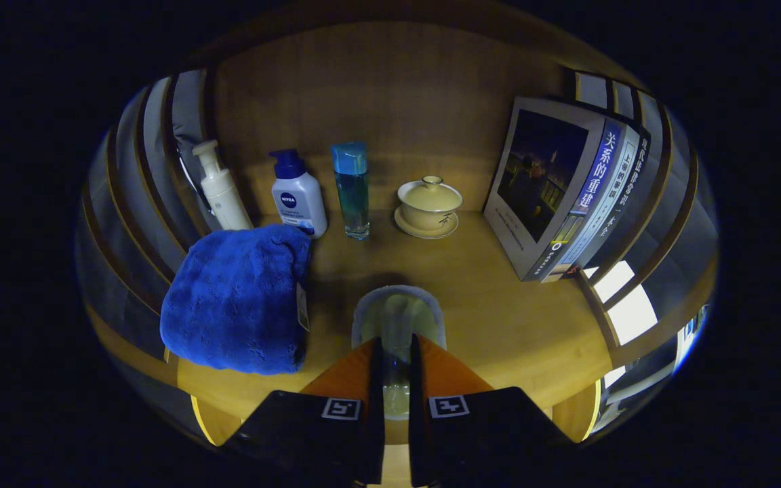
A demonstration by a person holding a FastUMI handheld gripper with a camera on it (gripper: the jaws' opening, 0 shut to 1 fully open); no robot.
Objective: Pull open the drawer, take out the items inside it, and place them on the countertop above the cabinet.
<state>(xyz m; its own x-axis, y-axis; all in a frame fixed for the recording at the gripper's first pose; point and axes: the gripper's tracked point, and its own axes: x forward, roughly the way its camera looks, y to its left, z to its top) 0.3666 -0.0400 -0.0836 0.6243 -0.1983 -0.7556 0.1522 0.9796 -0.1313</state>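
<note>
Countertop [519, 325] carries, left to right, a folded blue towel [238, 298], pump bottle [222, 186], white lotion bottle [297, 196], blue-capped bottle [352, 190], lidded teacup [429, 205], leaning books [567, 190]. The gripper [396, 352] pinches a clear cup [397, 318] resting on it.

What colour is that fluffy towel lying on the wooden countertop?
Deep blue, seen clearly in the gripper view: the towel lies left of the gripper.

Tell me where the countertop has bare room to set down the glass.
The gripper is shut on the glass. Bare countertop lies between glass, lidded cup and books. The towel side and the bottles along the back are crowded.
</note>
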